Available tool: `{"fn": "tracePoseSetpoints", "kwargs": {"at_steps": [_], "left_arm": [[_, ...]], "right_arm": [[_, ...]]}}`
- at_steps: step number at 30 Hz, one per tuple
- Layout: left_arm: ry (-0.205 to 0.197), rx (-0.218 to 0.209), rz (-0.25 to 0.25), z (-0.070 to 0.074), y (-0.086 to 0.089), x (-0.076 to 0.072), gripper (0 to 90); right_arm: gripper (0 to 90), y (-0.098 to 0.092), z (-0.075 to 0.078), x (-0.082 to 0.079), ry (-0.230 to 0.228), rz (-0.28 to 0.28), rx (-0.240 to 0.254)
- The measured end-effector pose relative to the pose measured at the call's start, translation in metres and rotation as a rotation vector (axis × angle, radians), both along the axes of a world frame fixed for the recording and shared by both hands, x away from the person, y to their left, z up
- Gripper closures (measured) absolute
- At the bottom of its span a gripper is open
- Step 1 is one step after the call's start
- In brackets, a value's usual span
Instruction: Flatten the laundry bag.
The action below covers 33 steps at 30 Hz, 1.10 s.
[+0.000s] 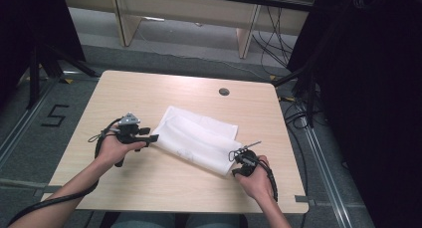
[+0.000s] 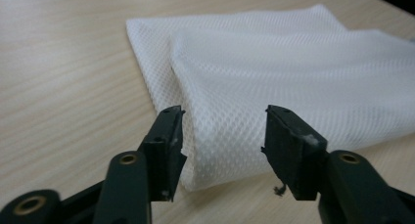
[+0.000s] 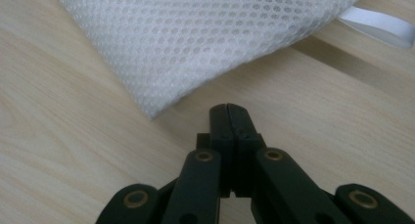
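A folded white mesh bag [image 1: 196, 138] lies mid-table [image 1: 149, 188]. The left gripper [image 2: 222, 136], jaws apart, straddles its left corner, ready to pinch. The right gripper [image 3: 229, 117], jaws together, rests just off its near-right corner.

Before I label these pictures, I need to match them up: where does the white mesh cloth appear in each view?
High view: mesh cloth lies mid-table, between the two grippers.
Left gripper view: it spreads across the centre and right, its near folded corner between the open jaws.
Right gripper view: it covers the top, one corner pointing down just short of the shut jaws.
Shared landmark: the light wooden table.
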State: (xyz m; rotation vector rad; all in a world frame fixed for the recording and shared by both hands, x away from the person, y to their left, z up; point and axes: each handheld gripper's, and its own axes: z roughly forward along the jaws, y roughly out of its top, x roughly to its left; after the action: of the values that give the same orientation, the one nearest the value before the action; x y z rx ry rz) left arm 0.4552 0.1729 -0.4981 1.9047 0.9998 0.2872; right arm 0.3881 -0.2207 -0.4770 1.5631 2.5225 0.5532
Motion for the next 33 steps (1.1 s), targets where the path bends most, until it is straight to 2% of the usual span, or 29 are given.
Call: {"fn": "tracePoseSetpoints", "kwargs": {"at_steps": [1,3,4,5,6,7,8,11,12,14,15,16,17,19,20,22,23,24,25,26,27,29,30,31,32,33], "left_arm": [[0.0,0.0,0.0,0.0,0.0,0.0,45.1],[0.036,-0.008,-0.002,-0.007,0.0,0.001,45.2],[0.05,0.012,-0.013,-0.008,0.002,0.002,45.3],[0.06,0.0,-0.01,-0.009,0.001,0.001,45.9],[0.078,0.005,-0.029,-0.01,0.002,0.001,46.6],[0.084,0.005,-0.034,-0.011,0.001,0.0,46.8],[0.084,0.029,-0.05,-0.012,0.001,-0.001,46.8],[0.091,0.036,-0.066,-0.012,-0.001,-0.003,46.8],[0.085,0.064,-0.072,-0.011,-0.002,-0.005,46.8],[0.091,0.056,-0.069,-0.011,-0.003,-0.008,46.9],[0.093,0.068,-0.081,-0.011,-0.003,-0.011,46.9],[0.102,0.072,-0.084,-0.011,-0.003,-0.013,47.3],[0.101,0.094,-0.095,-0.01,-0.001,-0.015,47.3],[0.116,0.09,-0.1,-0.009,-0.001,-0.02,47.3],[0.121,0.084,-0.099,-0.009,0.0,-0.022,47.3],[0.131,0.107,-0.114,-0.006,0.003,-0.026,47.3],[0.138,0.089,-0.103,-0.005,0.003,-0.029,47.2],[0.138,0.096,-0.102,-0.003,0.004,-0.03,47.0],[0.129,0.099,-0.098,-0.001,0.005,-0.031,46.8],[0.114,0.129,-0.1,0.004,0.008,-0.032,46.6],[0.107,0.125,-0.093,0.008,0.009,-0.032,46.4],[0.063,0.12,-0.053,0.019,0.011,-0.033,45.9],[0.012,0.11,-0.04,0.027,0.007,-0.034,45.6],[0.012,0.11,-0.04,0.027,0.007,-0.034,45.9],[-0.014,0.104,-0.047,0.031,0.003,-0.036,45.9],[-0.033,0.09,-0.085,0.034,-0.004,-0.037,46.4]], "right_arm": [[90.0,0.0,0.0,0.0,0.0,0.0,0.0],[89.7,0.003,-0.001,0.006,0.013,-0.002,-0.004],[89.5,0.003,-0.002,0.008,-0.004,0.018,-0.009],[89.3,0.005,-0.003,0.009,0.007,-0.007,-0.014],[88.9,0.004,-0.003,0.011,0.0,0.016,-0.009],[88.6,0.005,-0.003,0.013,-0.001,0.015,-0.009],[88.5,0.006,-0.003,0.015,-0.002,0.014,-0.014],[88.1,0.006,-0.003,0.02,-0.008,0.018,-0.018],[88.0,0.006,-0.001,0.022,0.005,0.007,-0.02],[87.3,0.007,-0.001,0.028,-0.014,0.012,-0.03],[86.8,0.007,-0.001,0.029,-0.008,-0.004,-0.039],[85.6,0.007,0.001,0.033,-0.021,-0.003,-0.045],[85.6,0.007,0.001,0.033,-0.021,-0.003,-0.045],[84.6,0.008,0.002,0.035,-0.012,-0.02,-0.039],[83.6,0.006,0.002,0.037,-0.041,0.006,-0.039],[81.8,0.005,0.003,0.039,-0.041,-0.002,-0.043],[81.3,0.005,0.006,0.037,-0.014,-0.025,-0.025],[80.1,0.001,0.007,0.038,-0.043,-0.003,-0.031],[79.3,-0.001,0.011,0.038,-0.035,-0.008,-0.024],[78.3,-0.003,0.014,0.037,-0.048,-0.016,-0.024],[76.6,-0.007,0.019,0.037,-0.086,-0.018,-0.021],[71.7,-0.012,0.028,0.04,-0.116,-0.026,-0.022],[66.0,-0.013,0.035,0.044,-0.119,-0.052,-0.015],[63.8,-0.013,0.038,0.048,-0.124,-0.053,-0.019],[63.8,-0.013,0.038,0.048,-0.124,-0.053,-0.019],[62.1,-0.013,0.039,0.053,-0.145,-0.037,-0.019]]}}
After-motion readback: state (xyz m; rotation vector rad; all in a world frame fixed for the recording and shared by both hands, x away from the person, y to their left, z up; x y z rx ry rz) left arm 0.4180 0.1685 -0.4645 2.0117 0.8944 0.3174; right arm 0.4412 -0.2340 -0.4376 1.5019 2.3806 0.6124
